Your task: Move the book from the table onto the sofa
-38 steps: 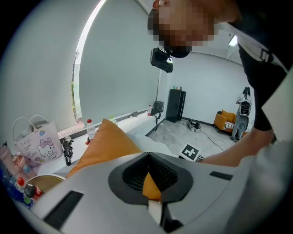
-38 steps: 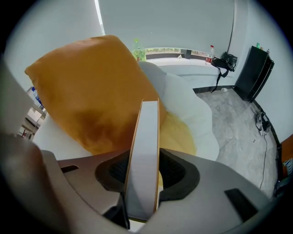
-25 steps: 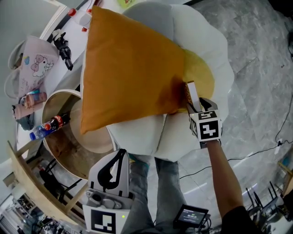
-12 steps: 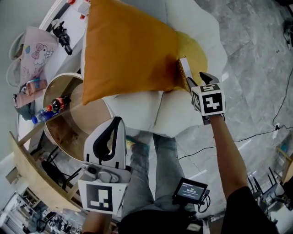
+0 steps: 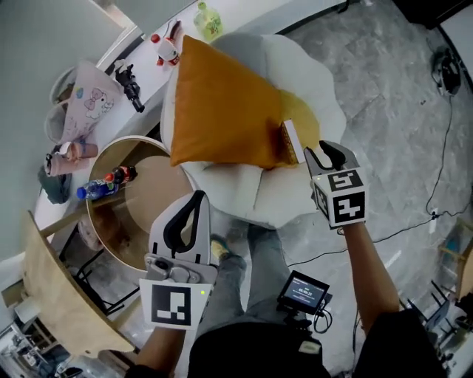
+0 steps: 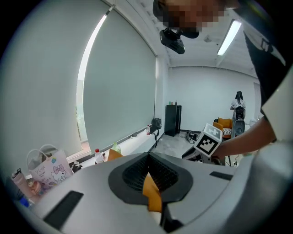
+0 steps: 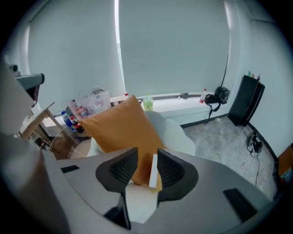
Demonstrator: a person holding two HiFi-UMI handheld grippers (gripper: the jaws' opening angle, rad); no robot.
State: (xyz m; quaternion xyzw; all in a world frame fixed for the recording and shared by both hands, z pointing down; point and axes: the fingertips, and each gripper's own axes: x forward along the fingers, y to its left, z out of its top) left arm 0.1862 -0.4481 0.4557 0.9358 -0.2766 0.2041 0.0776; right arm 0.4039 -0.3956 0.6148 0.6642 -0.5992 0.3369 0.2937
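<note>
The book (image 5: 290, 142), yellow-covered with a white page edge, rests on the white sofa (image 5: 251, 199) against the orange cushion (image 5: 222, 111). My right gripper (image 5: 325, 151) hovers just right of it, lifted clear. Its jaws are closing and nothing is between them. In the right gripper view the book (image 7: 152, 171) shows far below through the gap of the right gripper (image 7: 146, 157), beside the cushion (image 7: 123, 125). My left gripper (image 5: 196, 196) hangs over the sofa's near edge, its tips together and empty. Only a sliver of orange shows behind the left gripper (image 6: 149, 157).
A round wooden table (image 5: 126, 221) stands left of the sofa with bottles (image 5: 103, 184) at its edge. A pink printed bag (image 5: 89, 103) and a green bottle (image 5: 209, 21) sit along the window ledge. Cables (image 5: 443, 148) run over the marble floor at right. A wooden chair (image 5: 52, 295) is at lower left.
Both grippers have risen and drawn back from the sofa. The right gripper has come away from the book, which stays by the cushion, and its jaws have narrowed.
</note>
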